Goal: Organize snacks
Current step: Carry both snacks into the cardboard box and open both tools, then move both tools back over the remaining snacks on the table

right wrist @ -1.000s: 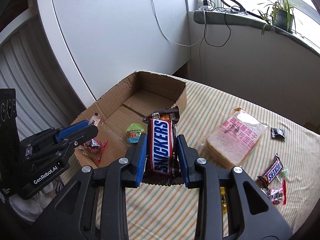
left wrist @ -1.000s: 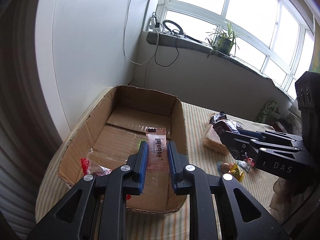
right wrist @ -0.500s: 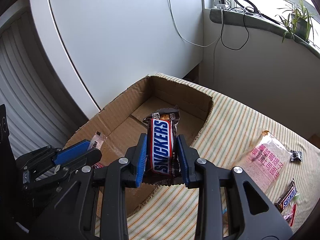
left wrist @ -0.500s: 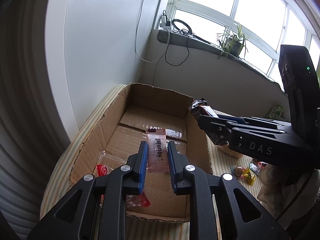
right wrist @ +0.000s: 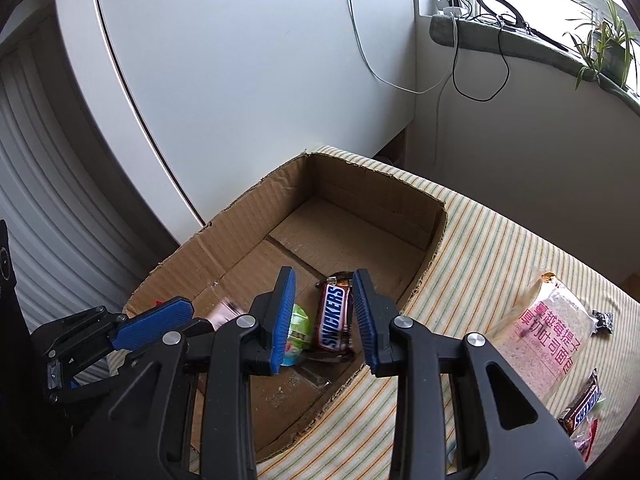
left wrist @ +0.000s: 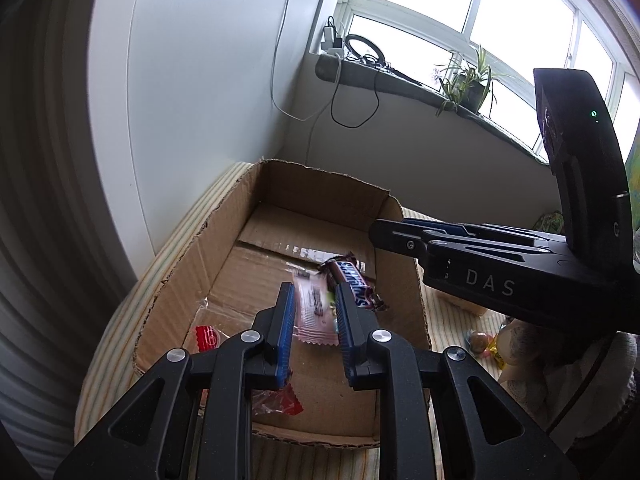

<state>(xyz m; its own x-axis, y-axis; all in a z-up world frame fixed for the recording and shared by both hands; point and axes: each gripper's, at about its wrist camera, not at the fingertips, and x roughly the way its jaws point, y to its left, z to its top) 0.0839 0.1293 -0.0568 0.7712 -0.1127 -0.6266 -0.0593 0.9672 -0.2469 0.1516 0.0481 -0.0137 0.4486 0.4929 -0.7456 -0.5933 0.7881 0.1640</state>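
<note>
Left wrist view, six o'clock: left gripper (left wrist: pixel 314 286), fingers drawn close together. Between the blue pads, a pink wrapper (left wrist: pixel 314 312), blurred; impossible to tell whether truly pinched or loose. Beyond it, toward twelve o'clock, an open cardboard box (left wrist: pixel 320 184) on a striped cloth (right wrist: pixel 500 240).

On the box floor at about one o'clock from the left fingertips: Snickers bar (left wrist: pixel 354 284), lying flat and slanted, near the right-hand wall. At nine o'clock of the same fingertips, inside the box: a red wrapper (left wrist: pixel 206 336), partly hidden behind the left finger.

Entering from three o'clock, above the box's right wall: right gripper (left wrist: pixel 384 232), pointing toward nine o'clock.

Right wrist view: right fingers slightly apart, clamped on nothing. Framed between the pads but down on the box floor and clear of both, the same Snickers bar, label up, long axis running six to twelve o'clock. Just beside it at nine o'clock, a green jelly cup (right wrist: pixel 300 328), half hidden behind the left pad.

Outside the box, at three o'clock on the cloth: a bagged bread slice (right wrist: pixel 548 332). At four o'clock, near the frame edge: a second Snickers bar (right wrist: pixel 584 400).
</note>
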